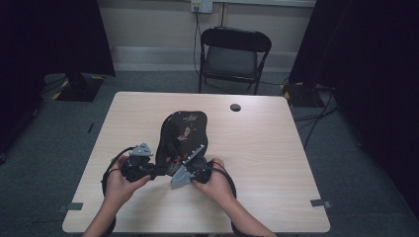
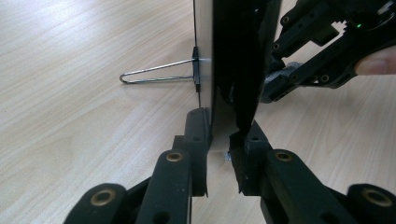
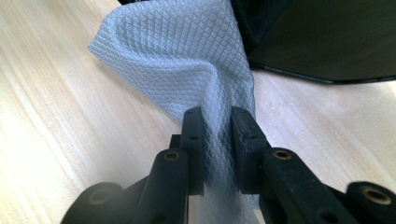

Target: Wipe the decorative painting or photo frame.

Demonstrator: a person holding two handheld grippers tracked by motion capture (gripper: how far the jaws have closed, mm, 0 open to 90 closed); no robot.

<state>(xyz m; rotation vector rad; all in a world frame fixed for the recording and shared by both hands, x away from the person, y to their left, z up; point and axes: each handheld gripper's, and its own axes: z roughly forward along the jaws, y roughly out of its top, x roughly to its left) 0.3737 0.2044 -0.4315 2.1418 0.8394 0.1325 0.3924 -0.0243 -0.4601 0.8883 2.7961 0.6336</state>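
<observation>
My left gripper's fingers (image 2: 198, 140) are clamped on the near edge of a standing mirror (image 2: 205, 51) with a wire stand, and the right gripper (image 3: 217, 121) pinches a white wipe cloth (image 3: 177, 51) beside the dark glass. The mirror sits mid-table (image 1: 276, 163) near my hands. I judge wiping has barely started; the whole face remains.
</observation>
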